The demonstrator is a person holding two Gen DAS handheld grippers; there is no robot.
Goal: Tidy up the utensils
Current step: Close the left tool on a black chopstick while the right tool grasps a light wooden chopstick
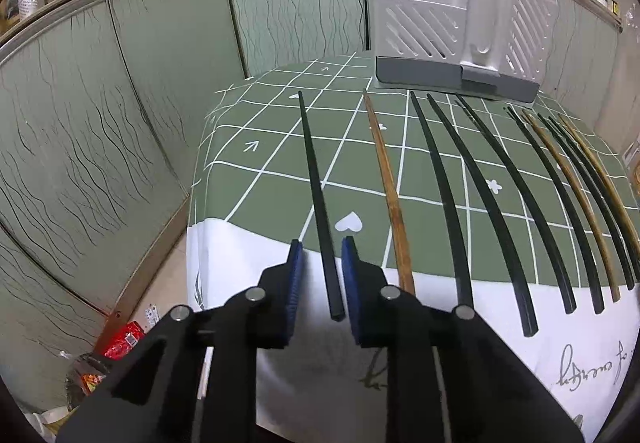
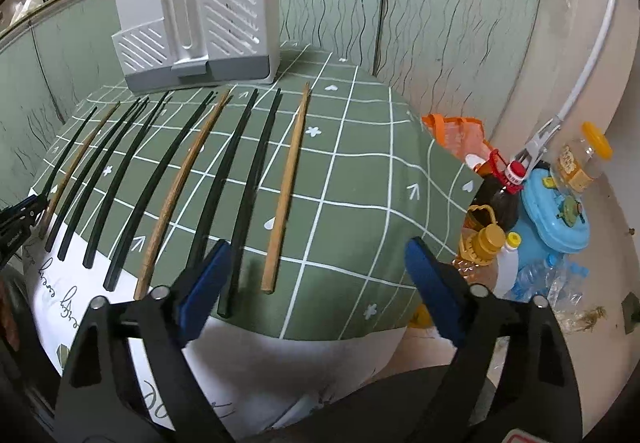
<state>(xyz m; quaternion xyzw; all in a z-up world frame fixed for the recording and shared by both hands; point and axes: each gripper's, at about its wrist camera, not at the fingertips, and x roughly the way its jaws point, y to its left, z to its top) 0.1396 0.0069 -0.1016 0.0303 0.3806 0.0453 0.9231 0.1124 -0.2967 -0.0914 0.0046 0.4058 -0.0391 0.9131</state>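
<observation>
Several black and wooden chopsticks lie side by side on a green checked tablecloth (image 1: pixel 272 163). My left gripper (image 1: pixel 322 243) straddles the near end of the leftmost black chopstick (image 1: pixel 316 183); its blue pads (image 1: pixel 296 263) stand narrowly apart, with slim gaps to the stick. My right gripper (image 2: pixel 318 247) is wide open over the near ends of the rightmost wooden chopstick (image 2: pixel 286 187) and a black chopstick (image 2: pixel 244 203) beside it, touching neither. A white and grey utensil holder (image 1: pixel 460 43) (image 2: pixel 196 31) stands at the table's far edge. The left gripper (image 2: pixel 20 219) shows at the right wrist view's left edge.
Green panelled walls (image 1: pixel 120 103) enclose the table at back and left. On the floor to the right are oil bottles (image 2: pixel 486 235), a blue container (image 2: pixel 556 211) and an orange bag (image 2: pixel 456 131). Red packets (image 1: pixel 124 339) lie on the floor at the left.
</observation>
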